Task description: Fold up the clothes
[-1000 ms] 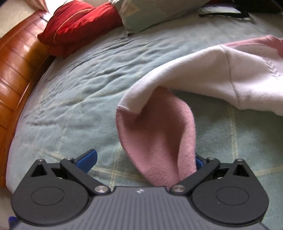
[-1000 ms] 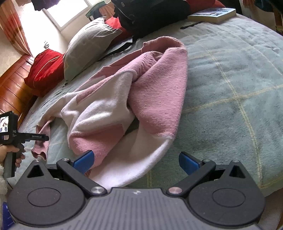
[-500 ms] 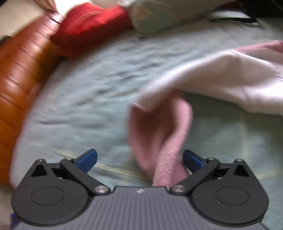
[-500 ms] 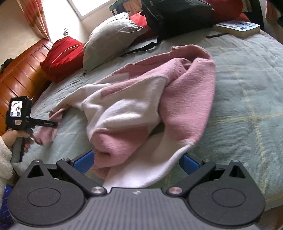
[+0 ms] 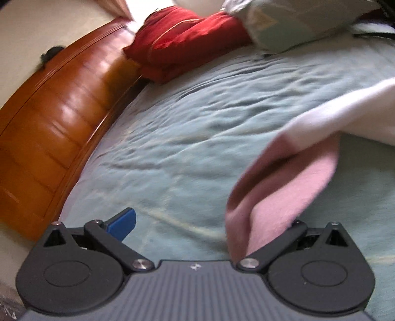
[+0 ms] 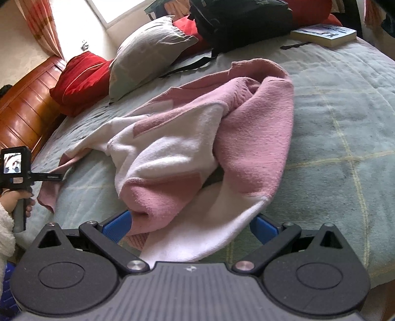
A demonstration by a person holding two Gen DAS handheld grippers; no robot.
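Since a second ago the left claw (image 5: 205, 223) has swung leftward: more of the wooden bed frame (image 5: 56, 128) is showing, and the pink sleeve cuff (image 5: 279, 197) is now draping over the claw's right side instead of its middle. The right claw (image 6: 190, 226) has crept closer to the sweater (image 6: 197, 148), whose hem is now lying between its fingers.

Left claw is standing spread; the left blue pad (image 5: 123, 223) is bare, the right one is hidden under the cuff, so whether the cloth is being pinched I cannot tell. In the right wrist view the left claw (image 6: 55, 176) is reaching to the cuff (image 6: 48, 195) at the bed's near left edge.

Right claw is standing spread, blue fingers (image 6: 116, 226) on either side of the hem, not pressing it.

The sweater, pink and white, is lying crumpled in the middle of the bed, one sleeve trailing left.

Surface: pale green quilt (image 6: 345, 148) with faint yellow check lines, wrinkled. Toward the head of the bed, a red pillow (image 6: 81, 81), a grey pillow (image 6: 150, 51) leaning on it, and a black bag (image 6: 242, 22) with its strap trailing over the quilt. A book (image 6: 325, 33) is resting at the far right edge. Behind, a bright window (image 6: 116, 10) and a patterned curtain (image 6: 42, 27) are showing.
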